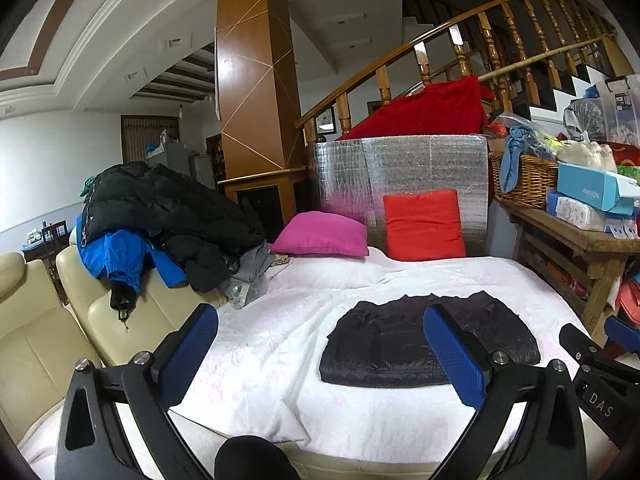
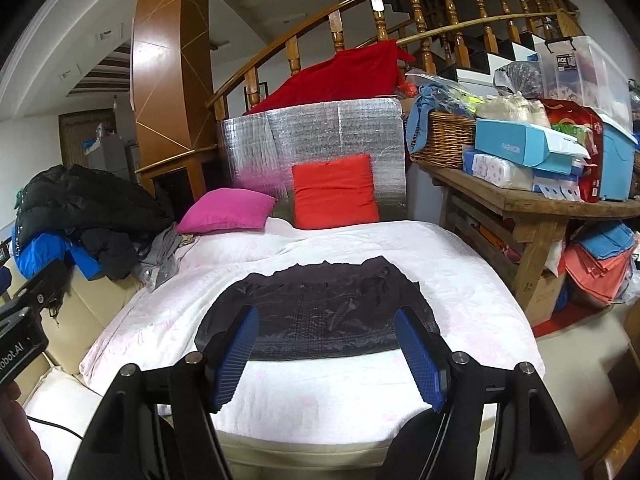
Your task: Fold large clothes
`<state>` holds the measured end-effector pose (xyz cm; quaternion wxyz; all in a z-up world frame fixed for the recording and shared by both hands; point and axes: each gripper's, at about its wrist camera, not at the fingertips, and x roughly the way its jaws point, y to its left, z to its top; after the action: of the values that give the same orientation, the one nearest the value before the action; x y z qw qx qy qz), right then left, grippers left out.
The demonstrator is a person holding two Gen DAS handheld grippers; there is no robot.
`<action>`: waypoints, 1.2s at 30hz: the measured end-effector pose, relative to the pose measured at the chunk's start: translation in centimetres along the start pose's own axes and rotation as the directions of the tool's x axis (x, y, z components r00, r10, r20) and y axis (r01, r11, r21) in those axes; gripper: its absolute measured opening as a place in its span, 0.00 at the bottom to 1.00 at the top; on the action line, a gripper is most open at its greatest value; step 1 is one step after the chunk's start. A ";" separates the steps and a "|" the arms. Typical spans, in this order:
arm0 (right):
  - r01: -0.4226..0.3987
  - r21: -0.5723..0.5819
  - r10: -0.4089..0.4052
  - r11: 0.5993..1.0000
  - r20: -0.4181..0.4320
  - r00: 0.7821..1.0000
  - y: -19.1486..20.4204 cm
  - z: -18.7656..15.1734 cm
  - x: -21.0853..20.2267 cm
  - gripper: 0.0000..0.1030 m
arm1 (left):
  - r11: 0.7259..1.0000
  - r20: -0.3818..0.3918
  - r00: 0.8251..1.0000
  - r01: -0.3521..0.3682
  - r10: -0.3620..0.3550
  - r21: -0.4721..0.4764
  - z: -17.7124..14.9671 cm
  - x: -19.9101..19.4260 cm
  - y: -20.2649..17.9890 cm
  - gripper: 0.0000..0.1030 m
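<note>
Both the left gripper (image 1: 324, 340) and the right gripper (image 2: 326, 350) are held wide open, with nothing gripped. A folded dark garment (image 2: 320, 312) is laid flat on the white blanket (image 2: 360, 392), beyond the blue pads (image 2: 236, 356).

The left hand-held gripper (image 1: 324, 354) points forward and slightly downward, its two blue-padded fingers (image 1: 188, 356) spread wide apart with nothing between them. The right hand-held gripper (image 2: 326, 358) is angled a little more steeply down, its blue fingers (image 2: 234, 360) also parted and gripping nothing. Neither pair of pads touches anything. Both are held side by side: the right one's black body shows at the right edge of the left wrist view, and the left one's black body shows at the left edge of the right wrist view, level with each other
</note>
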<state>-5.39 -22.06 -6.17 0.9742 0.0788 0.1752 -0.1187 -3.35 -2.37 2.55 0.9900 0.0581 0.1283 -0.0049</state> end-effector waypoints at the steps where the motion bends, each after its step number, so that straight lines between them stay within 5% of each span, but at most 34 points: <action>1: 0.002 -0.002 -0.002 1.000 -0.002 1.000 0.1 0.0 0.1 0.72 | 1.000 -0.003 1.000 0.000 0.000 -0.002 0.0 0.1 0.0 0.99; 36: -0.005 0.003 0.005 1.000 -0.029 1.000 0.1 -0.1 1.0 0.72 | 1.000 -0.018 1.000 -0.004 0.004 0.001 -0.4 0.5 -0.1 0.99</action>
<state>-4.48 -22.15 -6.66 0.9717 0.0825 0.1890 -0.1154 -2.93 -2.45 2.05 0.9888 0.0590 0.1371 -0.0024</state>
